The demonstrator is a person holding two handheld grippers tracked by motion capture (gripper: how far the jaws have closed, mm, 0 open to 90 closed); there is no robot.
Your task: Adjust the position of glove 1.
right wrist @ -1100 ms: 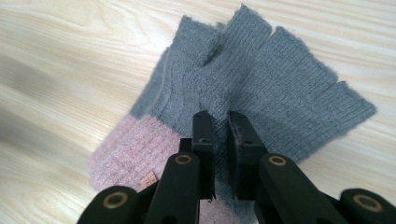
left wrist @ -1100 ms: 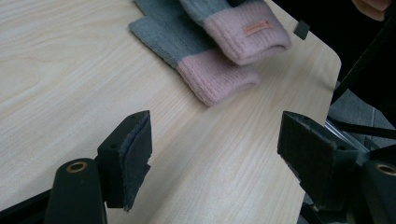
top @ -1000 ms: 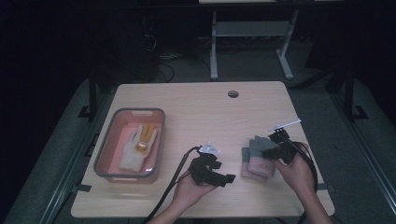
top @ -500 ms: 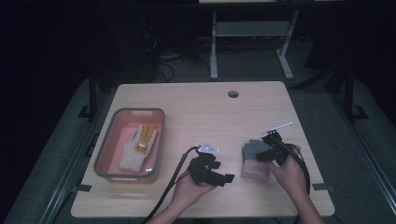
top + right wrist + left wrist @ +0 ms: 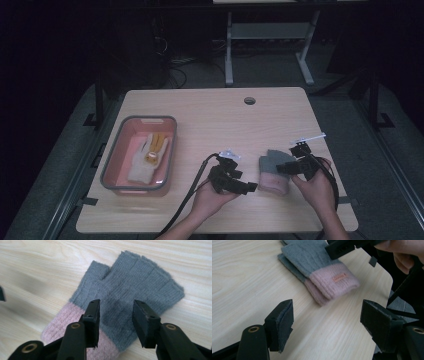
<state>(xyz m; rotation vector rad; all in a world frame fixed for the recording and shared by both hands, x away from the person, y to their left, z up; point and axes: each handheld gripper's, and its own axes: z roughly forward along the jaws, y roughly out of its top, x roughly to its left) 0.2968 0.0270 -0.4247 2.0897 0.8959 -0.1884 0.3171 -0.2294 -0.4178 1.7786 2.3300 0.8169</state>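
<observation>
A pair of fingerless gloves (image 5: 271, 174), grey with pink cuffs, lies stacked flat on the table at the right (image 5: 322, 272) (image 5: 135, 285). My right gripper (image 5: 283, 168) hovers just over the grey part, and its jaws have just been opening. In the right gripper view the pads of the right gripper (image 5: 116, 312) stand apart above the knit without pressing it. My left gripper (image 5: 250, 187) rests low on the table just left of the cuffs, open with bare wood between the jaws of the left gripper (image 5: 327, 315). A right jaw (image 5: 342, 248) crosses over the gloves.
A pink tray with a grey rim (image 5: 107, 167) sits at the table's left and holds a white and orange glove (image 5: 145, 160). A cable hole (image 5: 249, 100) lies near the far edge. The table's right edge (image 5: 345, 200) runs close behind the right hand.
The right gripper's jaws have spread apart over the gloves. Both hands stay about where they were, and the left gripper looks the same.
</observation>
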